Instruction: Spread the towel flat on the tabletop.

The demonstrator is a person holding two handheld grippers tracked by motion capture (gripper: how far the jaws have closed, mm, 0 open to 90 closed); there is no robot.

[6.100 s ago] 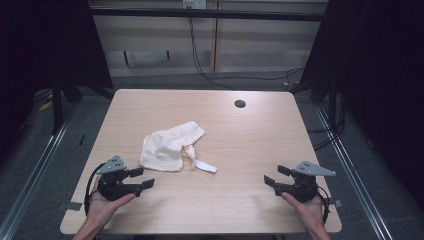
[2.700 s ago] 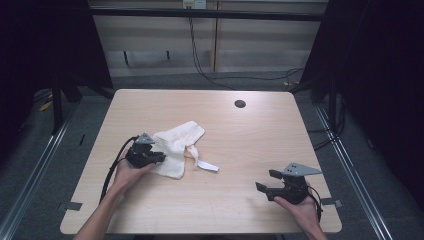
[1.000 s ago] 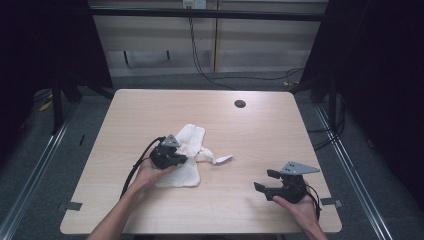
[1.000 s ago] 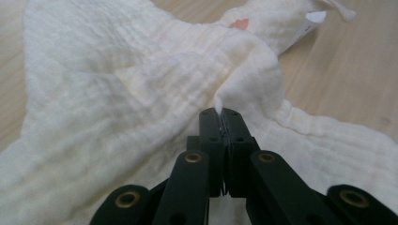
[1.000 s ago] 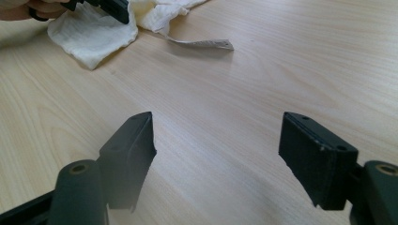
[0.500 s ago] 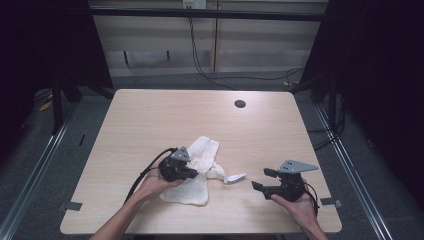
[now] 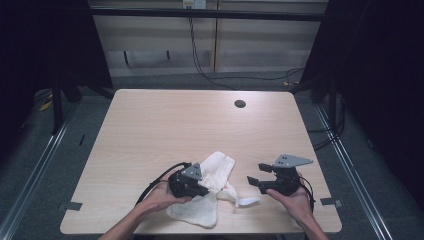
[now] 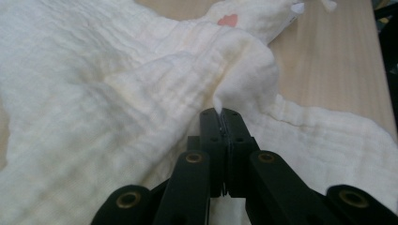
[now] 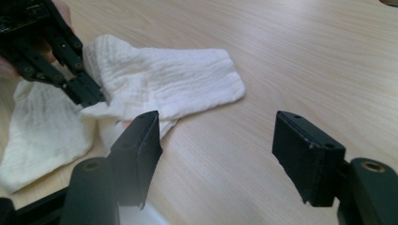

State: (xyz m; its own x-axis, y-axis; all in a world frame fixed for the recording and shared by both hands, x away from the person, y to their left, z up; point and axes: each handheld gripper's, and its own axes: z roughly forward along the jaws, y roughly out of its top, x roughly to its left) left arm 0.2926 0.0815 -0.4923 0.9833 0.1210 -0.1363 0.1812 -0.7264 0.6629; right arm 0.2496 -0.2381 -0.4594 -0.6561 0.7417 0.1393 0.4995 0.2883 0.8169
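We see the left gripper [image 7: 200, 189] clamped tight on a fold of the white cloth [image 7: 212, 187], which lies at the table's [image 7: 150, 130] six o'clock edge. At its three o'clock, the right gripper [image 7: 256, 181] has been narrowing yet stands wide, empty.

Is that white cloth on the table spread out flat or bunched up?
Bunched up. The white crinkled cloth lies rumpled in overlapping folds, one fold pinched in the shut left tongs.
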